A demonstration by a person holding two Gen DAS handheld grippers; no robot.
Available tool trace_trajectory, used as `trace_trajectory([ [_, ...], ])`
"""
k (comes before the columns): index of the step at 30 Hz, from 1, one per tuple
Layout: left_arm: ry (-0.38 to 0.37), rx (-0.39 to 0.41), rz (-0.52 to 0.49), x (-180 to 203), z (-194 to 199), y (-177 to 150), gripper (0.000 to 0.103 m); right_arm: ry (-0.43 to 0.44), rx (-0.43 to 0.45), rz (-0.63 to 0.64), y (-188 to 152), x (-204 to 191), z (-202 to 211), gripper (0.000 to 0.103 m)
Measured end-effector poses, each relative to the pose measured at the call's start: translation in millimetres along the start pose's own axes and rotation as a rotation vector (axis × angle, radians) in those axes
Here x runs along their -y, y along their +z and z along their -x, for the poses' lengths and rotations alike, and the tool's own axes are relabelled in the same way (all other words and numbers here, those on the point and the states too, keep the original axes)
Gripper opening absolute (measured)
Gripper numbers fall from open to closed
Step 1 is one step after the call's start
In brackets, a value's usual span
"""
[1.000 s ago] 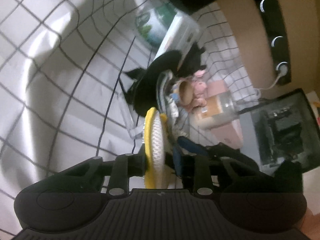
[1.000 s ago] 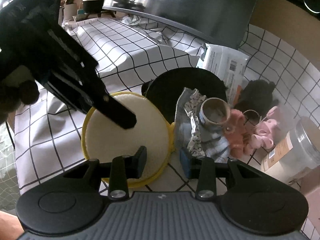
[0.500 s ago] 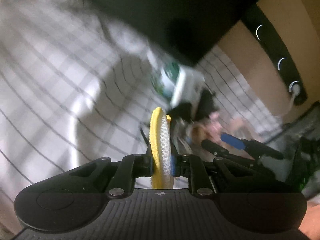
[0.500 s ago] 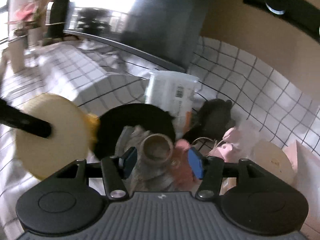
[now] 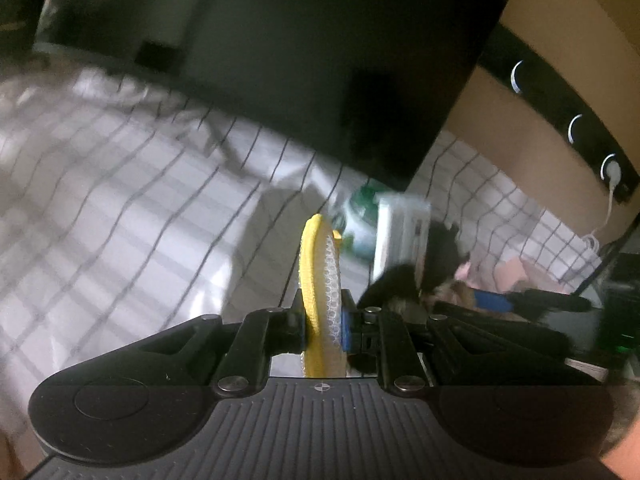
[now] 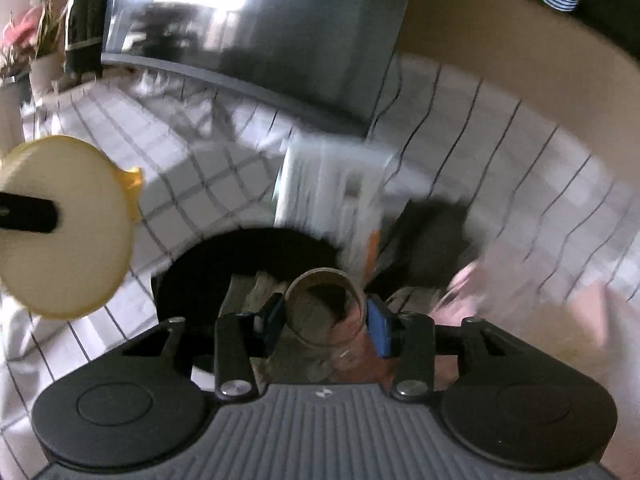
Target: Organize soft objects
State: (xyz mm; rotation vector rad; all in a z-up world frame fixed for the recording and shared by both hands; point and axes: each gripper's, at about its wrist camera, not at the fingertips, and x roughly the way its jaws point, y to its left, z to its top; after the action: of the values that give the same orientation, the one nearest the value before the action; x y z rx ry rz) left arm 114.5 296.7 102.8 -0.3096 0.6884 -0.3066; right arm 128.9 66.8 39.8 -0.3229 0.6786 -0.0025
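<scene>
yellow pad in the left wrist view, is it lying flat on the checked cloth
No, the yellow pad stands on edge, pinched between the left tongs and raised clear of the checked cloth.

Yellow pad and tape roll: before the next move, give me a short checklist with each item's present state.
1. Left gripper shut on the yellow pad: ok.
2. Pad clear of the checked cloth, held in the air: ok.
3. Tape roll between the right gripper fingers: ok.
4. Right pads pressing the roll: cannot tell; jaws have just been closing, view blurred.
5. Roll free of the patterned fabric beneath: cannot tell.
</scene>
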Motion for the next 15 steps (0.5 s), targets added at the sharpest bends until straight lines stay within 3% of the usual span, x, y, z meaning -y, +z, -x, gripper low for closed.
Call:
trace_trajectory([
  [4,-0.037,0.067,-0.053,23.3,-7.0,34.8,0.018,-0.018,0.092,-0.034,28.7,27.4,49.0,0.043],
  [8,-0.107,0.107,-0.106,65.5,-22.0,73.1,0.018,-0.089,0.185,-0.091,52.9,74.2,95.6,0.043],
  [12,-0.224,0.109,-0.14,122.0,-42.5,94.0,0.018,-0.23,0.244,-0.101,49.8,125.1,128.1,0.043],
  [15,-0.308,0.069,-0.177,166.7,-62.9,95.1,0.018,-0.312,0.235,-0.148,35.9,166.2,138.3,0.043],
])
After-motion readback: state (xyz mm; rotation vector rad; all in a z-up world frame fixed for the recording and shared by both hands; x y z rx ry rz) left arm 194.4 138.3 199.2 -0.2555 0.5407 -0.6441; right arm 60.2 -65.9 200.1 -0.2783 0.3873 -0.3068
